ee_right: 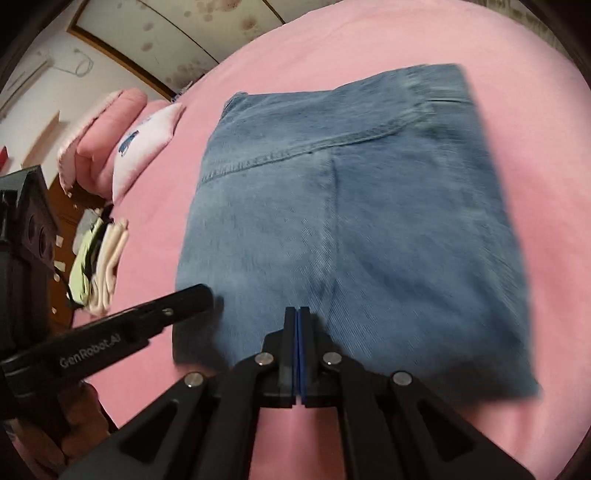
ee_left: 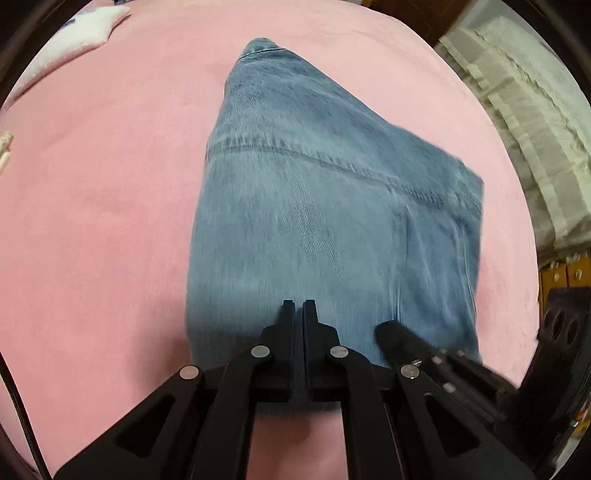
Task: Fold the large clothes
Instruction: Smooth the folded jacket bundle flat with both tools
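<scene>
The jeans (ee_right: 332,229) lie folded compactly on the pink bed (ee_left: 103,221), both the left gripper (ee_left: 298,304) and right gripper (ee_right: 297,312) closed and empty, so the fold looks finished, with only smoothing or setting aside left.

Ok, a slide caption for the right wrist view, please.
Right gripper, shut and empty, over folded jeans on a pink bedsheet; the left gripper reaches in alongside.

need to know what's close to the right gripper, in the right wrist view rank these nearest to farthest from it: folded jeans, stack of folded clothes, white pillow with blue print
From the right gripper:
1. Folded jeans, directly under and ahead of its tips, on the pink bedspread.
2. Stack of folded clothes, off to the left at the bed's edge.
3. White pillow with blue print, farther back on the left.
</scene>
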### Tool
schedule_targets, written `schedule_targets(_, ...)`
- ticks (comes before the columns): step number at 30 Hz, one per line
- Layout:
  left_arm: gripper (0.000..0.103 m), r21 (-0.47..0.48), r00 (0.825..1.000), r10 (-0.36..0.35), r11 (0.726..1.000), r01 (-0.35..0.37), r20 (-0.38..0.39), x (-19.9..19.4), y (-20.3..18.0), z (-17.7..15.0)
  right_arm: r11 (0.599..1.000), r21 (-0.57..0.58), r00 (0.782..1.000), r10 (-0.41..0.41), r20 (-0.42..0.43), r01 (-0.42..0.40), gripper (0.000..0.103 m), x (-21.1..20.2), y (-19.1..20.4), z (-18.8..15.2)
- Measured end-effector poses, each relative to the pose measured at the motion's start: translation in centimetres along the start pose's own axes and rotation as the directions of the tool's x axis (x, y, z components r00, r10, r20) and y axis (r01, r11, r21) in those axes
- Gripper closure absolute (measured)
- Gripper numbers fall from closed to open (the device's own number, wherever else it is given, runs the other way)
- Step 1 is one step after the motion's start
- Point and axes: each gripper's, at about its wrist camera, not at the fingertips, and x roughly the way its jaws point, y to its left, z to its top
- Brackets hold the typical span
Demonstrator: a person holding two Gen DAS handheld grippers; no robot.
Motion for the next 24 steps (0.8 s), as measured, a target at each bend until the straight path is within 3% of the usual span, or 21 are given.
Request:
schedule_targets(2, 0.101, -0.021, 1.000, -0.026, 0.999, 0.026, 0.011, 1.2, 0.7, 1.8, 1.000, 0.005, 1.000, 0.021, 0.023, -0.021, 0.103, 1.8, 0.4, 1.7)
schedule_targets(8, 0.101, 0.055, 0.996, -0.044, 0.998, 0.039, 0.081, 2.7, 0.1, 6.6, 0.997, -0.012, 0.994, 0.075, 0.074, -0.075, 0.103, 5.1, 1.5, 7.5)
schedule_targets(12, 0.101, 0.052, 0.994, -0.093, 0.995, 0.090, 0.057, 5.0, -0.1, 9.9, 0.998, -0.014, 0.992, 0.069, 0.106, -0.068, 0.103, 6.0, 1.0, 11.3)
schedule_targets(13, 0.101, 0.059, 0.991, -0.094, 0.994, 0.089, 0.091, 5.1, -0.2, 10.6, 0.998, -0.006, 0.991, 0.070, 0.110, -0.069, 0.103, 6.3, 0.8, 12.0)
schedule_targets(20, 0.103, 0.054, 0.989, -0.057, 0.997, 0.050, 0.137, 8.9, -1.4, 15.3, 0.981, 0.099, 0.982, 0.154, 0.110, -0.165, 0.103, 9.8, -0.9, 16.3)
schedule_targets(24, 0.102, 0.028, 0.990, -0.038, 0.999, 0.034, 0.136, 10.2, -1.1, 16.4, 0.990, 0.043, 0.988, 0.128, 0.087, -0.132, 0.103, 10.6, -0.5, 17.0)
